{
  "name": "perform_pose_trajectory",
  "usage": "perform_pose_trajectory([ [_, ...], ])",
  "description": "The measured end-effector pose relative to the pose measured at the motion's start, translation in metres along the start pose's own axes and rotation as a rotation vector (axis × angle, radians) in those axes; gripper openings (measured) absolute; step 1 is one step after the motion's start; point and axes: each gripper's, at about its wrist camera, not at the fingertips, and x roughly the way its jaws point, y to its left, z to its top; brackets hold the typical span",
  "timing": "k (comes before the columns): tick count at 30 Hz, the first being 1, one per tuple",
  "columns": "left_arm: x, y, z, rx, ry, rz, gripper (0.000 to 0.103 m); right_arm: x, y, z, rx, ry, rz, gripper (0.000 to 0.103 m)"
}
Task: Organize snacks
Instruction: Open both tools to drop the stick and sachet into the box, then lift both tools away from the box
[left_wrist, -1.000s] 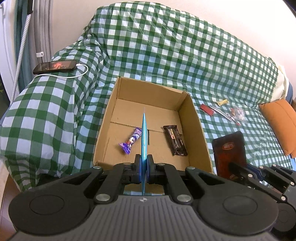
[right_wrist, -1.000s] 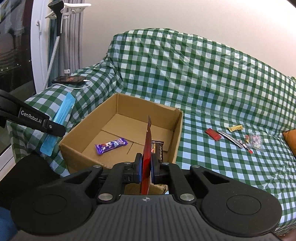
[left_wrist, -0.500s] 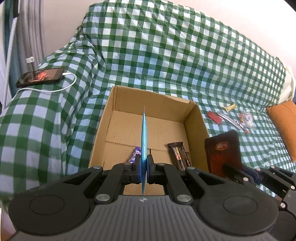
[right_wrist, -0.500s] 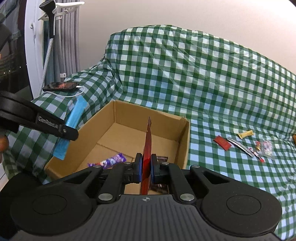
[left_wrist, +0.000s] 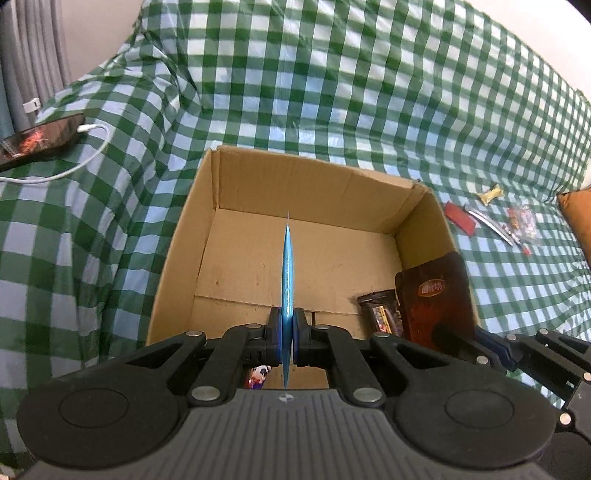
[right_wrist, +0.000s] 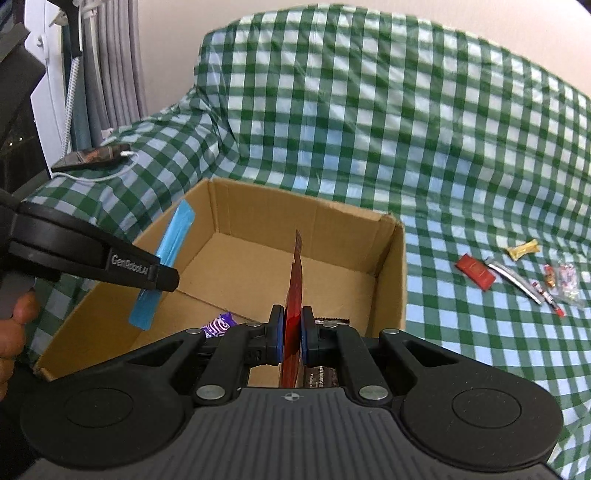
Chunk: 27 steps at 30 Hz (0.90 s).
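The left gripper (left_wrist: 287, 332) has its fingers pinching a thin blue packet (left_wrist: 287, 266) edge-on above the cardboard box (left_wrist: 177, 258); the right gripper (right_wrist: 291, 339) pinches a red packet (right_wrist: 295, 280) over the box's near right part. Inside lie a purple bar (right_wrist: 218, 323) and a dark bar (left_wrist: 380, 314). Farther right, small snacks (right_wrist: 517, 273) lie scattered on the checked sofa cover (right_wrist: 369, 129)

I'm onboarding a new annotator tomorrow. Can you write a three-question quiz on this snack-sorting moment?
1. True or false: both grippers grip a packet.
2. The blue packet is in which gripper? A) left B) right
3. Fill in: the purple snack lies inside the ____.

Key:
1. True; the left gripper pinches the blue one, the right gripper the red packet.
2. A.
3. Cardboard box.
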Motion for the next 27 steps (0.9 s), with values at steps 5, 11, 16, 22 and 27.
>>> perform_pose_trajectory([
  [5, 0.019, 0.001, 0.005, 0.006, 0.02, 0.016, 0.006, 0.022, -0.001, 0.002, 0.015, 0.025, 0.01, 0.01],
  [11, 0.0, 0.006, 0.014, -0.045, -0.11, 0.116, 0.103, 0.022, -0.012, 0.018, 0.072, -0.041, 0.025, 0.05],
  [16, -0.021, 0.009, -0.003, -0.036, -0.083, 0.121, 0.103, 0.002, -0.013, 0.015, 0.076, -0.043, 0.003, 0.072],
  [22, -0.06, 0.012, -0.055, -0.043, -0.015, 0.167, 0.103, -0.038, -0.005, -0.016, 0.084, 0.042, -0.002, 0.092],
  [27, -0.095, 0.012, -0.098, -0.072, 0.039, 0.153, 0.103, -0.073, 0.007, -0.044, 0.112, 0.1, -0.019, 0.095],
])
